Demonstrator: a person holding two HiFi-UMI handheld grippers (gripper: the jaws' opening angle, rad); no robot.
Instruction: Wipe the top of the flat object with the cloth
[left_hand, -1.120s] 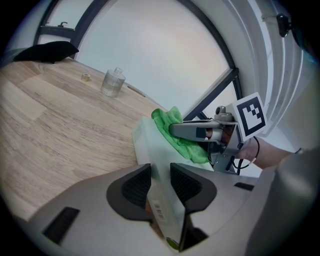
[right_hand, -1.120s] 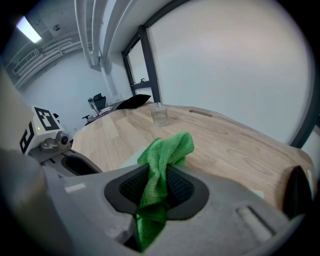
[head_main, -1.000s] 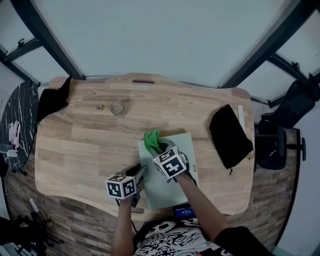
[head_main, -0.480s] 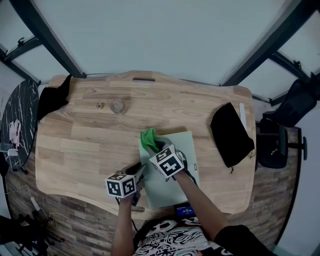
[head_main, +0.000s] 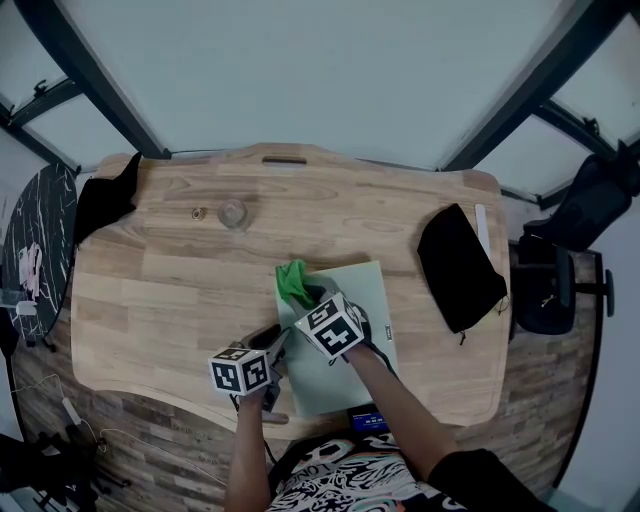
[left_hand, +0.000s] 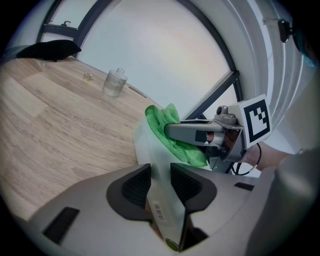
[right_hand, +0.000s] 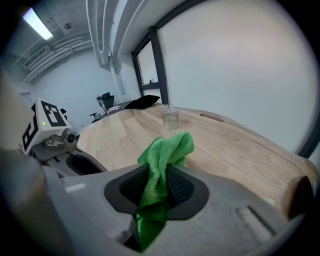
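Nearest the person, the left gripper (left_hand: 160, 181) is closed on the near left edge of the pale green board (head_main: 372, 295). The board lies flat on the table (head_main: 160, 300) and looks thin, light and smooth, so it would likely slide unless pinned there. Farther out, the right gripper (right_hand: 157, 189) is clamped on the cloth (right_hand: 169, 149), soft and limp, bunched over the board's far left corner.

An office-like workroom is indicated. A large light wooden desk with rounded corners (head_main: 150, 290) is set on a brown wood-plank floor (head_main: 545, 400), and a black swivel office chair (head_main: 560, 290) is placed beside it. Pale wall panels are framed by dark metal beams (head_main: 85, 70). Exposed grey ceiling pipes (right_hand: 107, 30) and a long strip light (right_hand: 37, 22) are seen overhead.
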